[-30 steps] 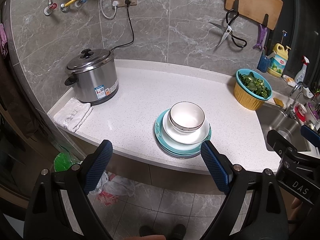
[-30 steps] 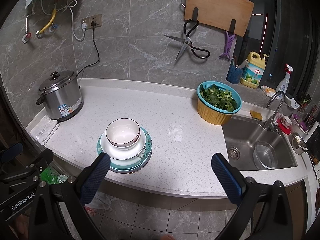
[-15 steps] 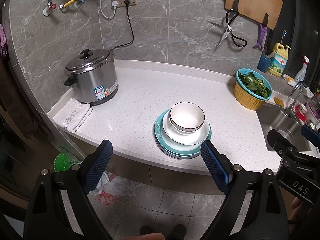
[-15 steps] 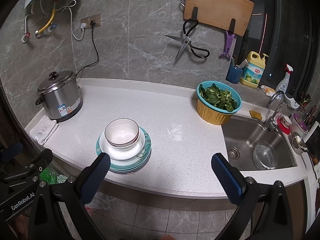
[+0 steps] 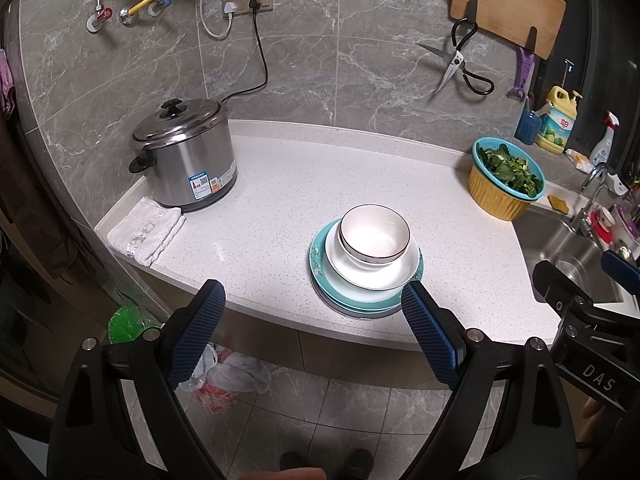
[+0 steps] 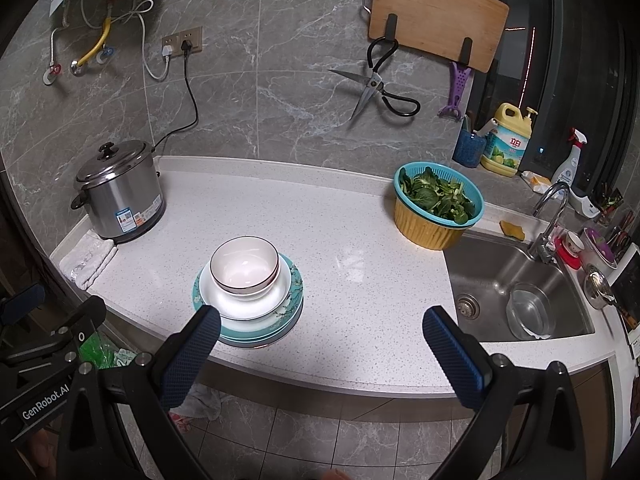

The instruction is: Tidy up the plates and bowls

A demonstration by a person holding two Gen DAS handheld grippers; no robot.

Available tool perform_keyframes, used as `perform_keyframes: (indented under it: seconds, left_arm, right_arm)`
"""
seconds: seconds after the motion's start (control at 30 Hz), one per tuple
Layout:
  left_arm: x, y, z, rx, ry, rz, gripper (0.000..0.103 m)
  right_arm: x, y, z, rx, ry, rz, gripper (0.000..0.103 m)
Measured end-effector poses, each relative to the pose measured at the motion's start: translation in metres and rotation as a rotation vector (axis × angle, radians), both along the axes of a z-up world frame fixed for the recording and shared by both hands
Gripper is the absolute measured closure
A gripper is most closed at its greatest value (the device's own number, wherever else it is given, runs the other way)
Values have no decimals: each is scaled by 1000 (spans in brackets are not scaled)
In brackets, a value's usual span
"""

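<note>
A: Where is the bowl [image 5: 374, 236] being kept?
B: Upright, mouth up, on stacked plates [image 5: 362, 300] near the tabletop [image 5: 288, 200] edge.
A: Hand-held grippers?
B: Left [image 5: 314, 336] and right [image 6: 322, 346] are being held spread, empty.

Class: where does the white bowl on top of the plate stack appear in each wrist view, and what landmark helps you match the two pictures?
Left wrist: the bowl sits right of centre, nearer the right jaw.
Right wrist: the bowl sits left of centre, above the left jaw.
Shared landmark: the steel cooker, left of the bowl in both views.
</note>
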State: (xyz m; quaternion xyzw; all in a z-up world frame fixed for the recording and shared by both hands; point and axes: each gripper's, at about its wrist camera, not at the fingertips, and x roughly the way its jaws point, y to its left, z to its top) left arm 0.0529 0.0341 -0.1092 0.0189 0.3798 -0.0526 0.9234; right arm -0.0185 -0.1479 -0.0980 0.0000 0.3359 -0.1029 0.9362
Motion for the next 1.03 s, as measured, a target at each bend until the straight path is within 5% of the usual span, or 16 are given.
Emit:
perform_keyframes:
  seconds: [1.03]
  left_arm:
    - [6,-6,-3,4,-14,-7,13]
  right_arm:
    - [2,0,0,0,3,2,0]
